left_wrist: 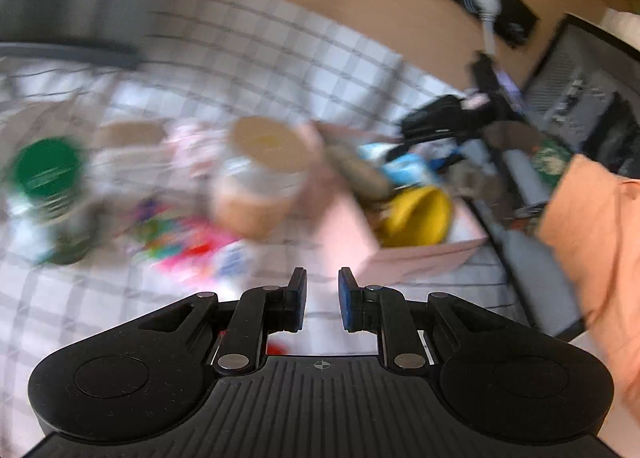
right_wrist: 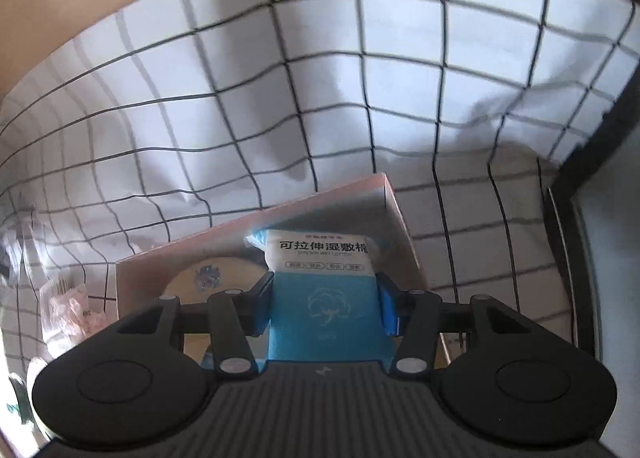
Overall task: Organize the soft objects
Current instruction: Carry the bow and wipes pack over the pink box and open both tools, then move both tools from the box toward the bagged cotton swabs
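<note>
My right gripper (right_wrist: 325,300) is shut on a blue and white pack of cotton pads (right_wrist: 324,290) and holds it over the open pink box (right_wrist: 384,197). A round yellow item (right_wrist: 212,272) lies inside that box. In the blurred left wrist view the pink box (left_wrist: 416,262) stands right of centre with a yellow soft object (left_wrist: 420,213) and other items in it. My left gripper (left_wrist: 322,290) is empty, its jaws a narrow gap apart, above the checked cloth (left_wrist: 260,57).
A lidded jar (left_wrist: 264,173), a green-capped bottle (left_wrist: 48,177) and colourful packets (left_wrist: 188,246) lie left of the box. A pink plastic-wrapped item (right_wrist: 68,310) lies left of the box. A dark table edge (right_wrist: 580,177) runs at the right. An orange sleeve (left_wrist: 592,225) shows at right.
</note>
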Action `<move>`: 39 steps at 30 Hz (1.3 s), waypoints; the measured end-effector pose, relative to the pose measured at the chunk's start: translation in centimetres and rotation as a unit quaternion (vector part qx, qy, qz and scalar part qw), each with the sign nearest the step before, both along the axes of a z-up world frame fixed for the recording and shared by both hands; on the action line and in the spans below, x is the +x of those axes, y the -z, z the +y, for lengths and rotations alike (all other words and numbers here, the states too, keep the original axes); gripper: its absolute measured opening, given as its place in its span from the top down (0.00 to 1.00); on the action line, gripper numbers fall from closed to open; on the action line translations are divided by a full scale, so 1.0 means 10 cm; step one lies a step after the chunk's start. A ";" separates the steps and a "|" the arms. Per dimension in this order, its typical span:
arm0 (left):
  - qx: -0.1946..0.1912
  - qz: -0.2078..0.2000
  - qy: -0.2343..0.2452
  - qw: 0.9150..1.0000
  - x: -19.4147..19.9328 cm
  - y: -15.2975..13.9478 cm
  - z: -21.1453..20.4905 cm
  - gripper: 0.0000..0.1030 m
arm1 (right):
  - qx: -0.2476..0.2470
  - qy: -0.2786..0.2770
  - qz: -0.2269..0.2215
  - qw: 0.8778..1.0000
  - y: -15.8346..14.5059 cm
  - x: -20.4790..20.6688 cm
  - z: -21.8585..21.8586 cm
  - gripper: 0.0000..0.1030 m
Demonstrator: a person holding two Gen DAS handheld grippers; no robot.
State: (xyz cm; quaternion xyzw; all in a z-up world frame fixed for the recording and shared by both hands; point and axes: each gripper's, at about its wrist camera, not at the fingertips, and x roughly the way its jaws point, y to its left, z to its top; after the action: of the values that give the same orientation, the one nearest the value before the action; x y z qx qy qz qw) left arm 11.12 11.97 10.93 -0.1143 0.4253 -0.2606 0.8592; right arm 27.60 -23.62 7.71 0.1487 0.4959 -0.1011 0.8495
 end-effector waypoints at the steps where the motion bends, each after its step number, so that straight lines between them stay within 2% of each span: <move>1: 0.011 0.000 -0.016 1.000 -0.06 0.03 0.12 0.82 | -0.005 0.001 -0.010 1.000 -0.03 -0.05 0.03 0.50; 4: 0.036 0.009 -0.083 0.996 -0.13 0.11 0.48 0.82 | -0.006 -0.010 -0.047 0.999 -0.21 -0.27 0.09 0.44; 7: 0.040 0.026 -0.155 0.987 -0.18 0.16 0.86 0.82 | -0.035 -0.031 -0.088 0.995 -0.46 -0.58 0.22 0.41; 10: 0.052 0.035 -0.180 0.982 -0.20 0.17 1.07 0.82 | -0.051 -0.073 -0.120 0.989 -0.67 -0.90 0.37 0.35; 14: 0.062 0.041 -0.148 0.986 -0.22 0.18 0.97 0.82 | -0.045 -0.143 -0.144 0.978 -0.70 -1.33 0.74 0.31; 17: 0.065 0.037 -0.100 0.992 -0.25 0.18 0.75 0.82 | -0.043 -0.191 -0.146 0.970 -0.55 -1.66 1.03 0.30; 20: 0.085 0.015 -0.038 0.996 -0.32 0.17 0.45 0.82 | -0.053 -0.231 -0.136 0.962 -0.30 -1.92 1.28 0.29; 22: 0.106 -0.002 0.000 0.994 -0.36 0.16 0.26 0.82 | -0.061 -0.249 -0.121 0.959 -0.11 -2.00 1.37 0.29; 24: 0.134 -0.014 0.017 0.991 -0.38 0.19 0.10 0.82 | -0.069 -0.257 -0.109 0.958 0.04 -2.07 1.41 0.29; 27: 0.171 -0.032 0.016 0.985 -0.41 0.22 -0.01 0.81 | -0.064 -0.258 -0.103 0.959 0.19 -2.11 1.41 0.29; 29: 0.176 -0.034 -0.003 0.984 -0.39 0.23 0.04 0.81 | -0.062 -0.266 -0.108 0.956 0.20 -2.14 1.42 0.29; 31: 0.171 -0.024 -0.035 0.984 -0.33 0.22 0.14 0.81 | -0.065 -0.282 -0.124 0.949 0.09 -2.19 1.49 0.29; 33: 0.159 -0.007 -0.058 0.986 -0.24 0.19 0.24 0.81 | -0.049 -0.296 -0.148 0.942 -0.16 -2.14 1.55 0.29; 35: 0.144 -0.002 -0.061 0.988 -0.15 0.11 0.31 0.81 | -0.024 -0.288 -0.170 0.942 -0.46 -1.98 1.59 0.29; 39: 0.137 -0.033 -0.070 0.988 0.09 -0.20 0.52 0.81 | 0.024 -0.246 -0.204 0.947 -1.10 -1.42 1.74 0.29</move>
State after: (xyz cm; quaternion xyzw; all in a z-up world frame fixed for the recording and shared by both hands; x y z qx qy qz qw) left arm 12.01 17.16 12.95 -0.0168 0.4188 -0.1426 0.8966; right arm 13.40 -6.25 18.74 0.0599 0.3358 0.1557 0.9270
